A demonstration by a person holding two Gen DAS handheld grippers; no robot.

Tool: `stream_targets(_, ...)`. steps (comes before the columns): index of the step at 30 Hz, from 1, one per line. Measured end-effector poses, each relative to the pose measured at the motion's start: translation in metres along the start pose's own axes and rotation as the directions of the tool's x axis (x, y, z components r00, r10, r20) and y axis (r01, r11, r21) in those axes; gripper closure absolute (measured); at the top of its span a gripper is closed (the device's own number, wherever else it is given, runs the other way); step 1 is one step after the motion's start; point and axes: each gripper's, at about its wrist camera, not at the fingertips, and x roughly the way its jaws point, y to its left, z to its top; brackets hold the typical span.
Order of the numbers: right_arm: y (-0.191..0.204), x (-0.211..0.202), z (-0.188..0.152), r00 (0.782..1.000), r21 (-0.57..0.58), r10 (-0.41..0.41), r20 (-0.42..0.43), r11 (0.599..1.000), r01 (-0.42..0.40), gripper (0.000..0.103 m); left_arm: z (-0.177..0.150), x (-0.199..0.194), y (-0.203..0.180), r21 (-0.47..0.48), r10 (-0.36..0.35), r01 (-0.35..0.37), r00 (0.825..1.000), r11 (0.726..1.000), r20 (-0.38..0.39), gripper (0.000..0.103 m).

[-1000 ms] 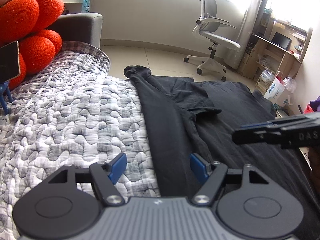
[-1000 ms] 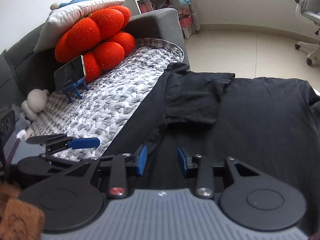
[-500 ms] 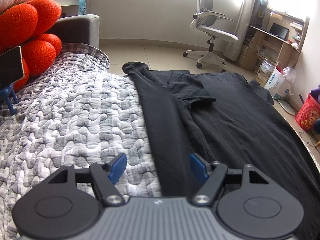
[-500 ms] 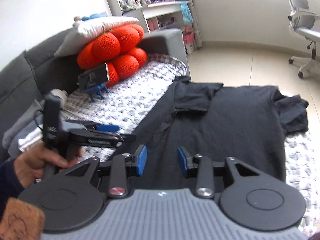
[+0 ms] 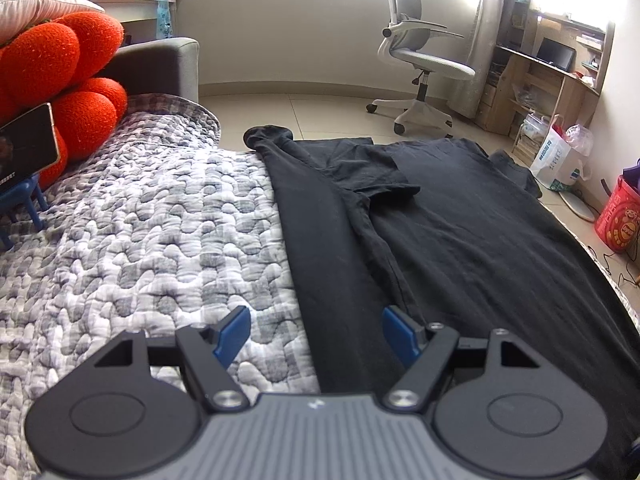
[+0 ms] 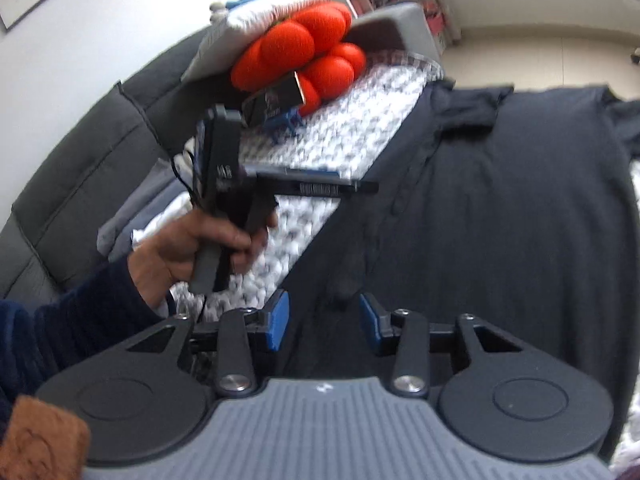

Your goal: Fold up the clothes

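Observation:
A black T-shirt point(image 5: 460, 240) lies flat on the grey-white quilted cover point(image 5: 140, 240), its left edge folded inward with the sleeve point(image 5: 372, 172) laid over the body. My left gripper point(image 5: 318, 330) hovers open above the shirt's folded left edge, nothing between its blue pads. In the right wrist view the shirt point(image 6: 500, 220) spreads ahead, and my right gripper point(image 6: 323, 320) is open and empty above its near left part. A hand point(image 6: 192, 248) holds the left gripper point(image 6: 360, 187) level over the shirt's left border.
Orange knot cushions point(image 5: 52, 80) and a phone on a blue stand point(image 5: 24, 148) sit at the sofa's left. Beyond the shirt are tiled floor, a white office chair point(image 5: 420, 60), a wooden desk point(image 5: 540, 60), a white bag point(image 5: 558, 160) and a red bucket point(image 5: 618, 220).
The right gripper has lifted, drawn back and tilted, leaving the left wrist view; the hand with the left gripper now shows in its view. The left gripper rose slightly. Both stayed open.

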Motion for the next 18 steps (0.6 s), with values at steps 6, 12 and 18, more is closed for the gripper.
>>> stream_targets(6, 0.016, 0.050, -0.033, 0.997, 0.035, -0.017, -0.069, 0.999, 0.019, 0.059, -0.017, -0.025, 0.018, -0.033, 0.019, -0.019, 1.000, 0.999, 0.003, 0.029)
stream_targets(12, 0.036, 0.063, -0.042, 0.992, 0.019, -0.110, -0.065, 0.994, 0.112, 0.101, -0.028, -0.039, 0.030, -0.066, 0.025, -0.024, 1.000, 0.998, 0.006, 0.029)
stream_targets(18, 0.043, 0.045, -0.040, 0.987, 0.030, -0.159, -0.006, 0.987, 0.159, 0.102, -0.032, -0.050, 0.028, -0.059, 0.013, -0.012, 1.000, 0.998, 0.023, 0.029)
